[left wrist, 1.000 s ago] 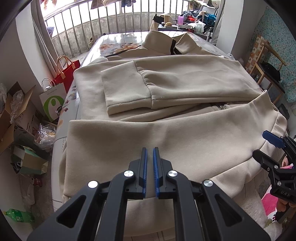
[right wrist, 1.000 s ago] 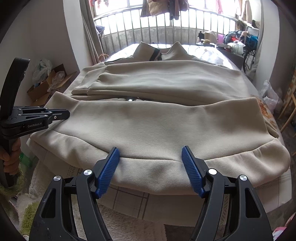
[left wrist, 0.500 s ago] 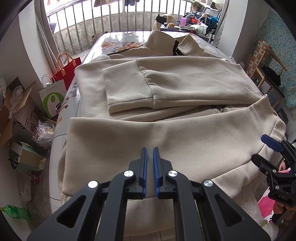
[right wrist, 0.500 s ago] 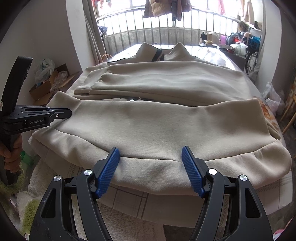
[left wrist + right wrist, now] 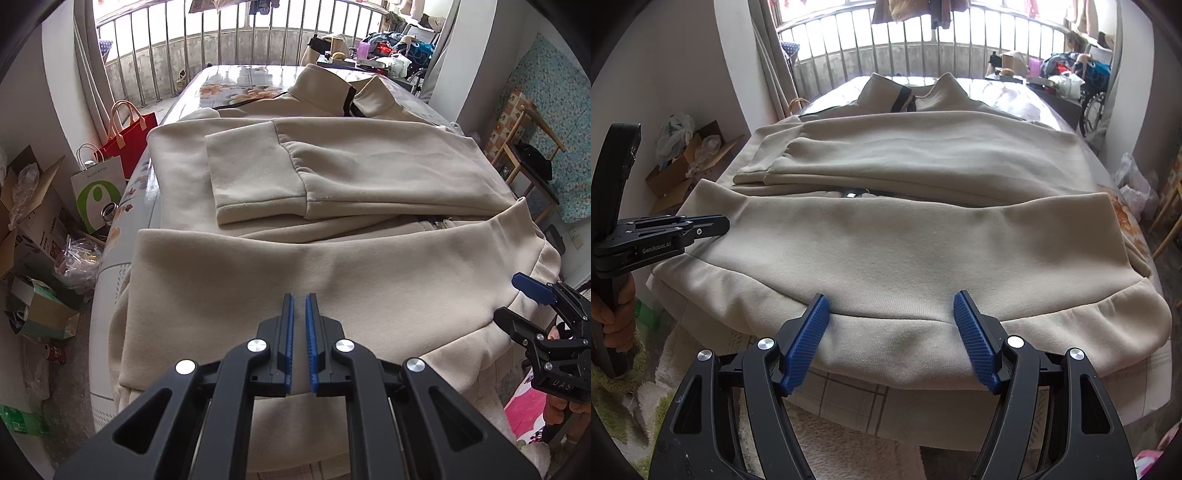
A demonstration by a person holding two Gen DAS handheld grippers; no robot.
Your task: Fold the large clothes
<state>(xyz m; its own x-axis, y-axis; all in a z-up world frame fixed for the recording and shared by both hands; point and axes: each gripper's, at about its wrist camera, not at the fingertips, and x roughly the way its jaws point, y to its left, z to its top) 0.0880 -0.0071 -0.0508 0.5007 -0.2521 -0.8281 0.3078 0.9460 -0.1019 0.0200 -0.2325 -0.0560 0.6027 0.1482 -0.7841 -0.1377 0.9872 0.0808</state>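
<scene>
— On the table (image 5: 110, 280) by the balcony railing (image 5: 229, 40) we have the beige jacket (image 5: 332, 266) spread out, collar (image 5: 908, 92) at the far end. Where do we hold the tongs?

— We hold the left tongs (image 5: 298, 325) over the near part of the jacket, on its left side. Their blue pads (image 5: 289, 332) stand nearly together with a thin gap, and nothing sits between them. We cannot tell whether they touch the cloth below.

— And the right tongs (image 5: 892, 332)?

— We have those spread wide at the near edge, one pad on each side of the hem band (image 5: 894, 328) that hangs over the table edge. They grip nothing.

— How does the jacket lie for us?

— We see one sleeve (image 5: 332, 173) folded across the chest, its cuff (image 5: 255, 181) pointing to the left side. The bottom part is folded up toward the sleeve, and a bit of the zipper (image 5: 851, 194) shows in the gap between the two layers.

— What else do we have around us?

— To the left of the table we see a red bag (image 5: 129, 136), a white paper bag (image 5: 98, 184) with a green mark and open cardboard boxes (image 5: 33, 229) on the floor. To the right we see a wooden chair (image 5: 528, 155) near the patterned wall. A fluffy rug (image 5: 849, 443) lies below the near table edge.
</scene>
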